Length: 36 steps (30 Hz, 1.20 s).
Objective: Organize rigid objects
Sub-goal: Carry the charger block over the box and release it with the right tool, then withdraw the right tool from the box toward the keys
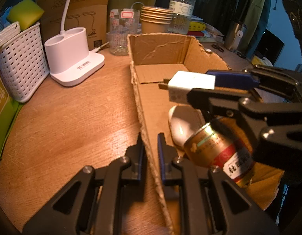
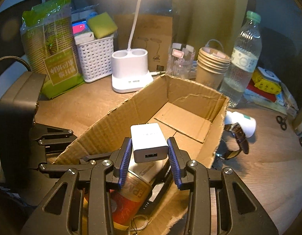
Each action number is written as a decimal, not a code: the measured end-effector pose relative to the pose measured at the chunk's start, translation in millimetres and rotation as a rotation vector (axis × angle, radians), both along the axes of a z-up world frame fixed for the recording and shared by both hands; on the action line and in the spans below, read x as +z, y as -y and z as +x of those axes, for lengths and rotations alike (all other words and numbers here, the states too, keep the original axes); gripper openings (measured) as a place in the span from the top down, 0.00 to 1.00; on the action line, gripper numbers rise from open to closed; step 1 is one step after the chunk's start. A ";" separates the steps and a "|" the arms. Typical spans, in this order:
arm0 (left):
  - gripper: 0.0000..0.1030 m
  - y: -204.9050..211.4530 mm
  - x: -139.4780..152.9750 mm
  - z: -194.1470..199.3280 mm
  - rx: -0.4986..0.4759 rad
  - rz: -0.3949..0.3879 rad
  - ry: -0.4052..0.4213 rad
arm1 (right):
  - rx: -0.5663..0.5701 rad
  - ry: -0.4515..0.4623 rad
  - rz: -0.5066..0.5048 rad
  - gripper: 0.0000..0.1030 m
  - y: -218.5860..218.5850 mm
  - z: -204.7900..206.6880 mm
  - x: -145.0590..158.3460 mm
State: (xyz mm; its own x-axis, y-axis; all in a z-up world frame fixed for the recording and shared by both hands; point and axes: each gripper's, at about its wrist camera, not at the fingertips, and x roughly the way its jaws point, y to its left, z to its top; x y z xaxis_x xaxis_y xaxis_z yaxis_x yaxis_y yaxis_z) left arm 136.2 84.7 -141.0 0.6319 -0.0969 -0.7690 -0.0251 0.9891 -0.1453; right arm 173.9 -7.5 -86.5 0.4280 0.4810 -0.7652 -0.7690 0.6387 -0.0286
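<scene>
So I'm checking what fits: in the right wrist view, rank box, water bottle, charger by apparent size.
Cardboard box, largest.
Water bottle, next.
White charger, smallest, though nearness to the camera enlarges it.

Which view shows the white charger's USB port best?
The right wrist view: the white charger sits between the right hand-held gripper's pads, port facing the camera. The left wrist view shows it side-on, prongs visible, port hidden.

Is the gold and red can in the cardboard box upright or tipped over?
Tipped. The can lies on its side in the cardboard box, its gold end rim facing sideways.
</scene>
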 end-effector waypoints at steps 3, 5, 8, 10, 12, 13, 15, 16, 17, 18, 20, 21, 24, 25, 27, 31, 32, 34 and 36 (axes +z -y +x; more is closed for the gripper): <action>0.87 -0.5 0.3 -0.3 0.000 0.000 0.000 | 0.002 -0.018 -0.007 0.62 -2.4 4.4 -1.9; 0.87 -0.5 0.3 -0.3 0.000 0.000 0.000 | 0.007 -0.027 -0.018 0.62 -5.3 6.3 -3.7; 0.88 -0.5 0.3 -0.3 0.000 0.000 0.000 | 0.017 -0.041 -0.038 0.62 -9.4 7.2 -7.4; 0.88 -0.2 0.1 0.0 0.000 0.000 0.000 | 0.021 -0.052 -0.054 0.62 -11.2 8.0 -9.2; 0.88 -0.5 0.3 -0.3 0.000 0.000 0.000 | 0.022 -0.063 -0.063 0.62 -12.7 9.1 -10.9; 0.87 -0.5 0.3 -0.3 0.000 0.000 0.000 | 0.024 -0.067 -0.067 0.62 -13.6 9.3 -11.9; 0.88 -0.5 0.3 -0.3 0.000 0.000 0.000 | 0.026 -0.068 -0.070 0.62 -14.3 9.6 -12.2; 0.87 -0.4 0.2 -0.1 0.000 0.000 0.000 | 0.025 -0.071 -0.070 0.62 -14.5 9.9 -12.4; 0.88 -0.6 0.3 -0.3 0.000 0.000 0.000 | 0.023 -0.075 -0.067 0.62 -14.1 10.6 -12.4; 0.88 -0.6 0.3 -0.2 0.000 0.000 0.000 | 0.019 -0.075 -0.066 0.62 -13.7 11.2 -12.4; 0.88 0.2 -0.3 0.1 0.000 0.000 0.000 | 0.011 -0.076 -0.065 0.62 -12.1 12.0 -13.1; 0.88 0.4 -0.4 0.2 0.000 0.000 0.000 | 0.008 -0.076 -0.061 0.62 -11.1 12.1 -13.1; 0.87 0.3 -0.4 0.2 0.000 0.000 0.000 | -0.004 -0.070 -0.048 0.62 -6.6 12.1 -12.0; 0.88 0.3 -0.4 0.1 0.000 -0.001 0.000 | -0.009 -0.067 -0.044 0.62 -5.3 12.0 -11.6; 0.87 0.3 -0.3 0.1 0.000 0.000 0.000 | -0.020 -0.063 -0.035 0.62 -2.4 11.5 -10.9; 0.87 0.4 -0.6 0.3 0.000 0.000 0.000 | -0.030 -0.055 -0.006 0.62 3.8 8.3 -6.6; 0.88 0.2 -0.3 0.1 0.000 0.000 0.000 | -0.033 -0.050 0.002 0.62 5.6 6.9 -4.8; 0.87 0.2 -0.4 0.2 0.000 0.000 0.000 | -0.040 -0.042 0.013 0.62 9.4 4.8 -2.5; 0.87 0.3 -0.4 0.2 0.000 0.000 0.000 | -0.050 -0.035 0.023 0.62 13.7 3.6 -0.1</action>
